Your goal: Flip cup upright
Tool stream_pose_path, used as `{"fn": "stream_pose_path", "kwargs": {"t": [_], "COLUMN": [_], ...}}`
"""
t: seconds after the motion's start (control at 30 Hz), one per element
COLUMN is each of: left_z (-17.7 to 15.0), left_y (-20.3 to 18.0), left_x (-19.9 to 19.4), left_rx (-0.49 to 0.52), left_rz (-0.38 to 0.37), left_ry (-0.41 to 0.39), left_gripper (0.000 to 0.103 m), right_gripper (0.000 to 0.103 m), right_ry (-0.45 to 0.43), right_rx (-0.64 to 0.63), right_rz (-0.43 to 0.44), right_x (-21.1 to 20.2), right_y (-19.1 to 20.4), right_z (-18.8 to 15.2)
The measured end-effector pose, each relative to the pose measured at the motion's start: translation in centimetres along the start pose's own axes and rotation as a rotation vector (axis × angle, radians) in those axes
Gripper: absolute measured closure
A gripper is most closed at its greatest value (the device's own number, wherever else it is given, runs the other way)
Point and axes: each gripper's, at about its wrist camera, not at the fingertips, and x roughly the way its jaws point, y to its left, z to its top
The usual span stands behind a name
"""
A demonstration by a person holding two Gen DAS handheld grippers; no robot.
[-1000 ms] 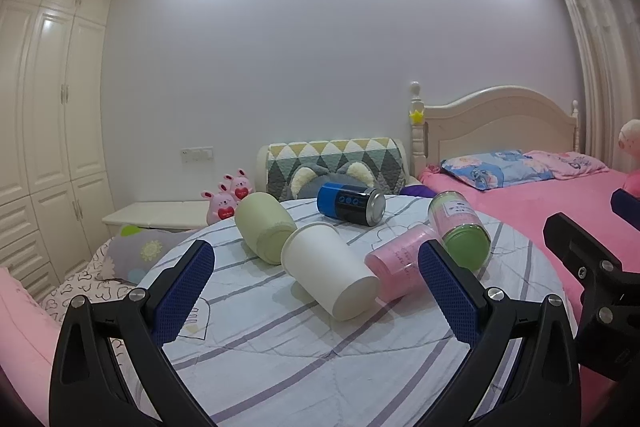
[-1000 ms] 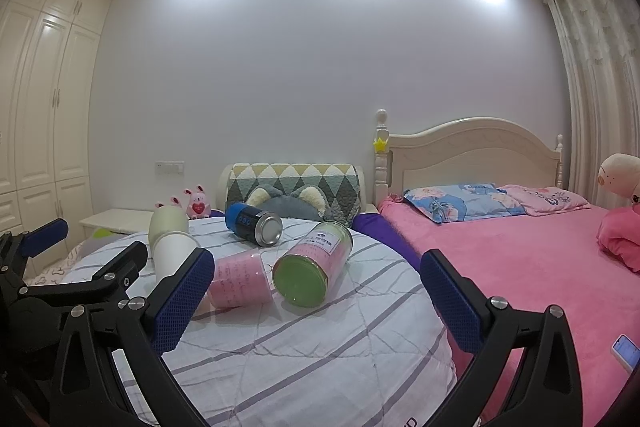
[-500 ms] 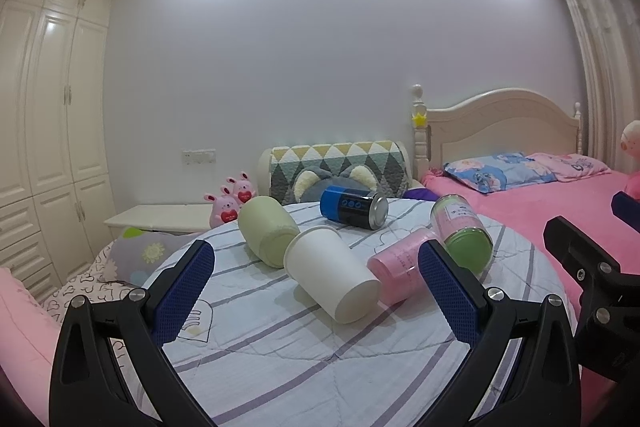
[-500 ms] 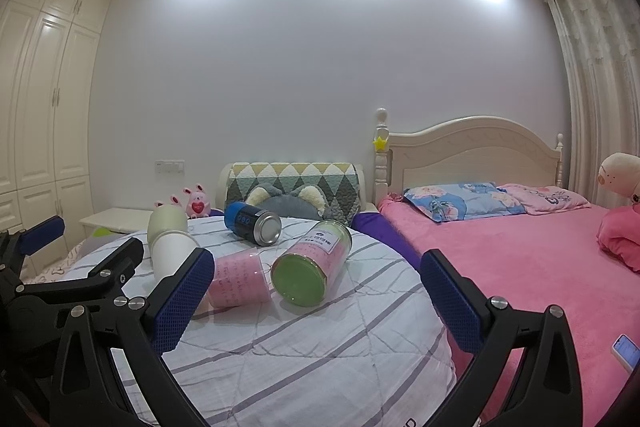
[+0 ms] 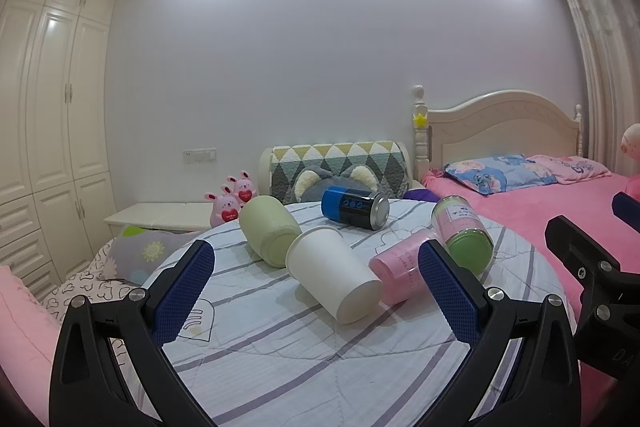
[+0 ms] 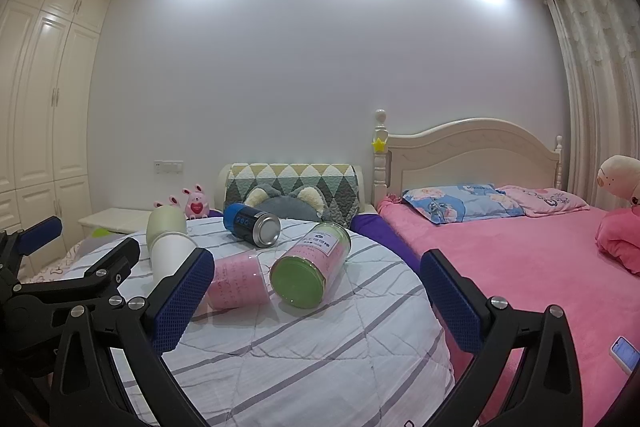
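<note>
Several cups and cans lie on their sides on a round table with a striped cloth. A white paper cup lies in the middle, base toward me. A pale green cup lies behind it on the left. A pink cup and a pink-and-green canister lie on the right, and a blue can lies at the back. My left gripper is open and empty, just short of the white cup. My right gripper is open and empty, in front of the pink cup and the canister.
A pink bed lies to the right of the table. A padded chair back stands behind the table. A white nightstand with pink bunny toys stands at the back left. White wardrobes line the left wall.
Both views have shifted only slightly; the cups sit a touch lower and nearer in the left wrist view. Nothing has been taken hold of and both grippers stay open.
</note>
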Motion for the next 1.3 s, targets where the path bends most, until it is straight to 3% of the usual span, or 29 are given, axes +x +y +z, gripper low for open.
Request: {"fn": "stream_pose_path", "kwargs": {"t": [0.47, 0.67, 0.87, 1.07, 1.3], "left_z": [0.8, 2.5, 4.4, 5.9, 6.6], "left_y": [0.1, 0.2, 1.0, 2.0, 3.4], "left_x": [0.6, 2.1, 4.8, 9.1, 15.3], "left_rx": [-0.001, 0.008, -0.005, -0.049, -0.130], "left_rz": [0.006, 0.015, -0.009, -0.042, -0.043], "left_ry": [0.036, 0.075, 0.154, 0.291, 0.467], "left_gripper": [0.000, 0.000, 0.000, 0.000, 0.000], "right_gripper": [0.000, 0.000, 0.000, 0.000, 0.000], "right_ry": [0.046, 0.143, 0.298, 0.487, 0.575], "right_rx": [0.003, -0.015, -0.020, -0.020, -0.119], "right_rz": [0.027, 0.065, 0.180, 0.317, 0.375], "right_x": [1.2, 3.5, 7.4, 13.5, 19.8], "right_y": [-0.1, 0.1, -0.1, -0.4, 0.8], "right_z": [1.1, 2.4, 3.6, 4.2, 6.0]}}
